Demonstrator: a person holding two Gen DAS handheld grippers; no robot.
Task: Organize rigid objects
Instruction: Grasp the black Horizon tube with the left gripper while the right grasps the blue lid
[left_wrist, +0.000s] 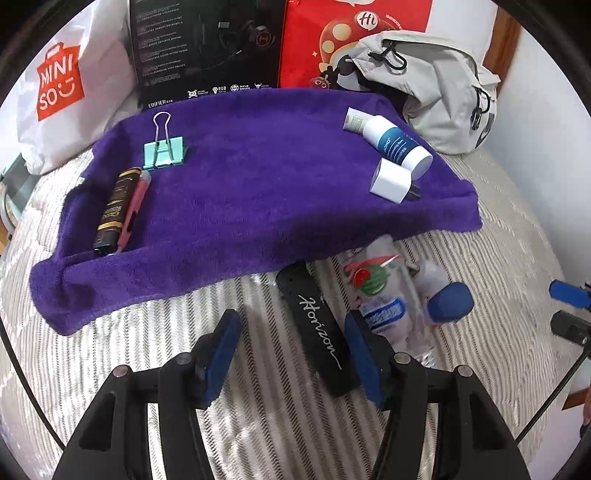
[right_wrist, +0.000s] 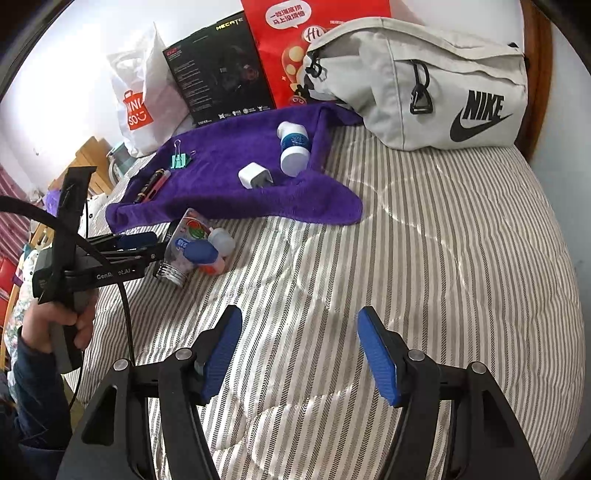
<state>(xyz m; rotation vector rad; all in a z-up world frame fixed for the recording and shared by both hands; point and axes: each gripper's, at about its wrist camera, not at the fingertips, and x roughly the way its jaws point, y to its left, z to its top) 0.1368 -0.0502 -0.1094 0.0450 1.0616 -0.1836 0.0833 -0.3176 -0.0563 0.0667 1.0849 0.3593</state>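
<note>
A purple towel (left_wrist: 258, 192) lies spread on a bed (right_wrist: 443, 258) with a striped cover. On the left part of the towel lie a dark lighter (left_wrist: 112, 212) and a pink cutter (left_wrist: 135, 210), side by side and touching. Just behind them stands a green clip (left_wrist: 164, 151) with its wire handles up. On the right part of the towel lie a white-and-blue bottle (left_wrist: 397, 142) on its side, a small tube (left_wrist: 354, 119) touching its far end, and a white charger (left_wrist: 391, 181) just in front of it.

In front of the towel, on the bare cover, lies a black case (left_wrist: 317, 328) with the word "Horizon". To the right of it is a clear plastic bottle (left_wrist: 380, 295) on its side, its far end under the towel edge. Beside that lies a small white bottle with a blue cap (left_wrist: 448, 302).

The left gripper (left_wrist: 291, 354) has its jaws open, with nothing between the pads; the right pad (left_wrist: 364, 354) is close over the case. In the right wrist view a hand (right_wrist: 62, 325) holds this gripper by its handle.

The right gripper (right_wrist: 299, 350) hovers over the bare cover, well apart from the things, with jaws wide open and empty.

Behind the towel stand a white bag (left_wrist: 59, 92), a black box (left_wrist: 207, 48), a red bag (left_wrist: 332, 29) and, at far right, a grey Nike bag (right_wrist: 443, 85).
</note>
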